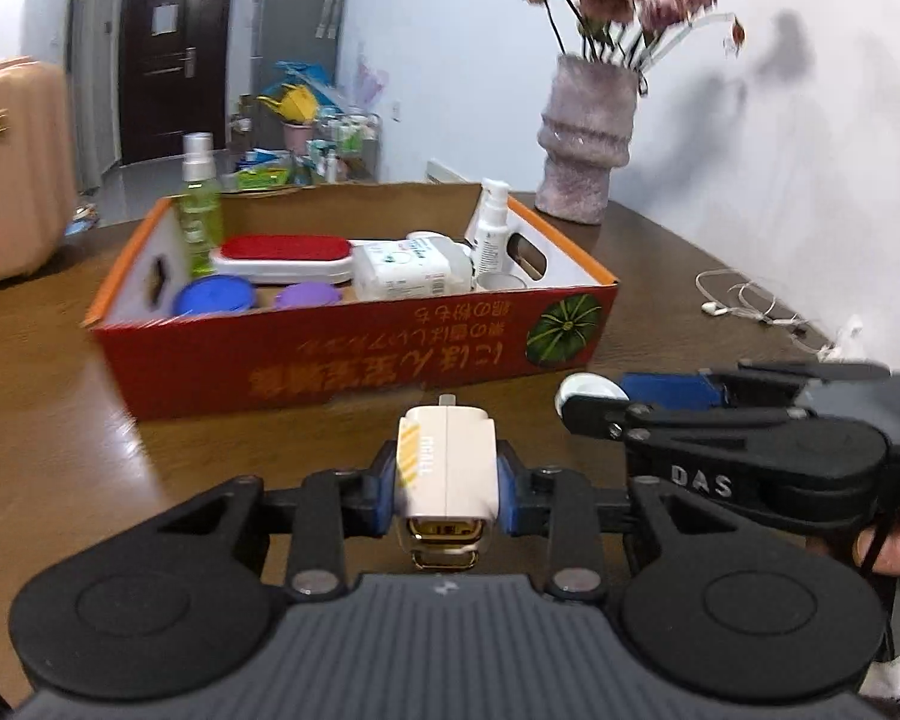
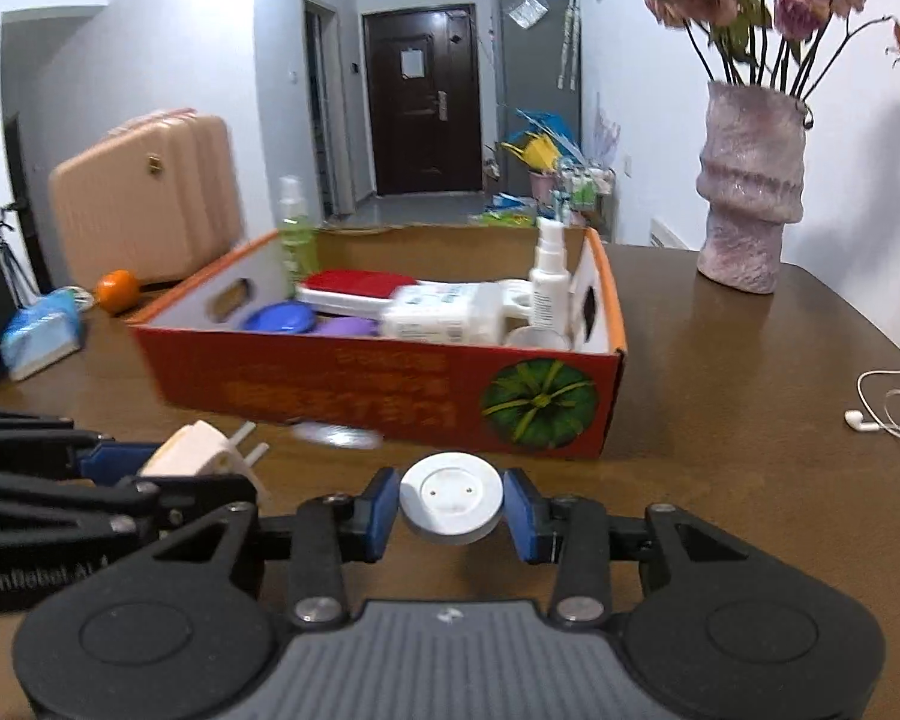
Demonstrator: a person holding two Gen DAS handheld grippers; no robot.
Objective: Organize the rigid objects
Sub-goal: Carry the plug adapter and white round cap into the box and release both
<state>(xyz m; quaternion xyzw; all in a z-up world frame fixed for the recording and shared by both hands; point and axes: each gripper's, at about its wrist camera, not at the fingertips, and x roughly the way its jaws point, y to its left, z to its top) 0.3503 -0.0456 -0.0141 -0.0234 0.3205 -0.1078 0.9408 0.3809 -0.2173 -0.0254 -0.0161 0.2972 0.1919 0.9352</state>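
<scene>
Left tool clamps a white charger and right tool clamps a white disc, both held above the worktop before the red box; lift clear of its front wall, then release into free space.

Dark brown wood worktop. Red cardboard box with a pumpkin print sits mid-worktop. Pink textured vase of dried flowers stands far right by the wall. White earphones lie coiled at the right edge. Orange and blue tissue pack on the far left.
</scene>
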